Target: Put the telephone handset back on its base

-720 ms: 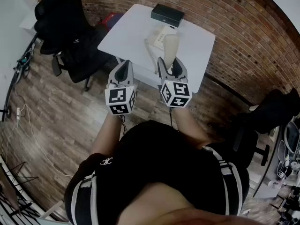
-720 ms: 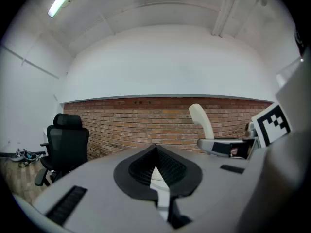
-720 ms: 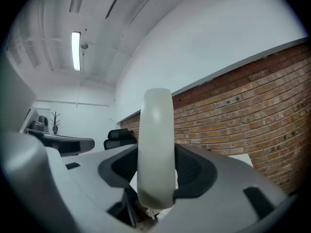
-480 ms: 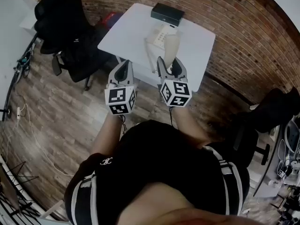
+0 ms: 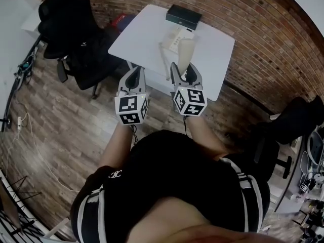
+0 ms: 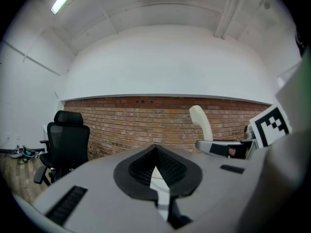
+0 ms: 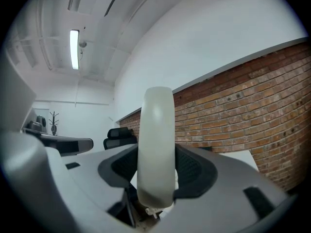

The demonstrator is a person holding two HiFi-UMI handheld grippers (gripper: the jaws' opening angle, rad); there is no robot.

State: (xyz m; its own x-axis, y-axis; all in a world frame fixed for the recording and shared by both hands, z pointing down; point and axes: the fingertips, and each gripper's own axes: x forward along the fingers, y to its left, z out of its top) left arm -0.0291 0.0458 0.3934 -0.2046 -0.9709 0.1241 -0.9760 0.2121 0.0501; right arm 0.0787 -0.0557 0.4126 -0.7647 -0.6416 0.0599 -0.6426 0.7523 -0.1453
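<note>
- Holding the telephone handset [image 7: 155, 149] in the right gripper [image 5: 184, 70], I see the jaws set wide and pinching its pale body from both sides. It stands upright out of the jaws, with its lower end down between the pads.
- The left gripper [image 5: 133, 71] hangs level just beside the right one. Its jaws are pressed together at the tip, with nothing between them.
- Both grippers hover over the floor, short of the near edge of the white table [image 5: 139, 42]. The base [image 5: 172, 37] sits toward the table's far side, well apart from the handset.
- To do the return well, I judge I must carry the handset forward over the table and tip it from upright to flat. Its length should line up with the base's cradle before I lower it.
- I would open the jaws only once both ends rest in the cradle. Letting go early risks the handset rolling off onto the table.
- A thin line that I take for the cord [image 5: 164, 67] hangs off the near edge. I would keep it slack and out from under the handset.
- The left gripper is free, so it could steady the base if the base slides.
- As for containers, a black box [image 5: 183, 16] lies at the table's far edge, just behind the base. It looks closed, so I cannot tell what it holds.
- The raised handset hides part of the base from the head view, so I cannot see its cradle.
</note>
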